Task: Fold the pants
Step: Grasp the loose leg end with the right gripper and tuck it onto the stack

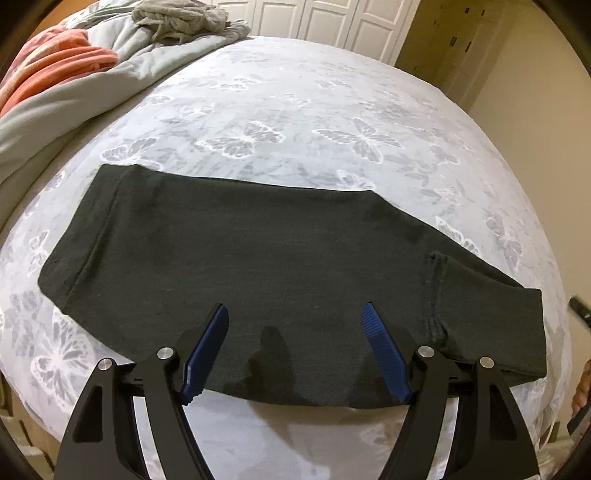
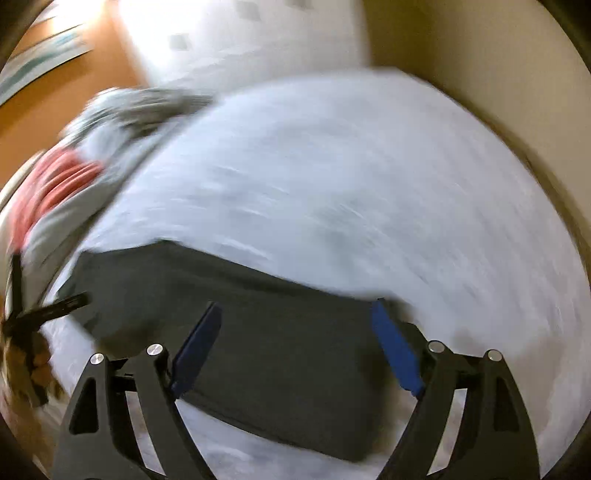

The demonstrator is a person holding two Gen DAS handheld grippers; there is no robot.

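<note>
Dark grey pants [image 1: 266, 266] lie folded into a long band across the bed, flat on the butterfly-print sheet. My left gripper [image 1: 295, 310] hovers over their near edge with its blue pads spread wide and nothing between them. The right wrist view is smeared by motion blur. In it the same pants [image 2: 280, 350] lie under my right gripper [image 2: 295, 310], whose blue pads also stand wide apart with only flat cloth below. At that view's left edge the left gripper [image 2: 48, 310] shows with a hand behind it.
The butterfly-print bed sheet [image 1: 314, 122] covers the bed beyond the pants. A grey duvet [image 1: 74, 99], an orange blanket [image 1: 62, 62] and a bundle of grey clothes [image 1: 181, 16] are heaped at the far left. White closet doors [image 1: 332, 22] stand behind the bed.
</note>
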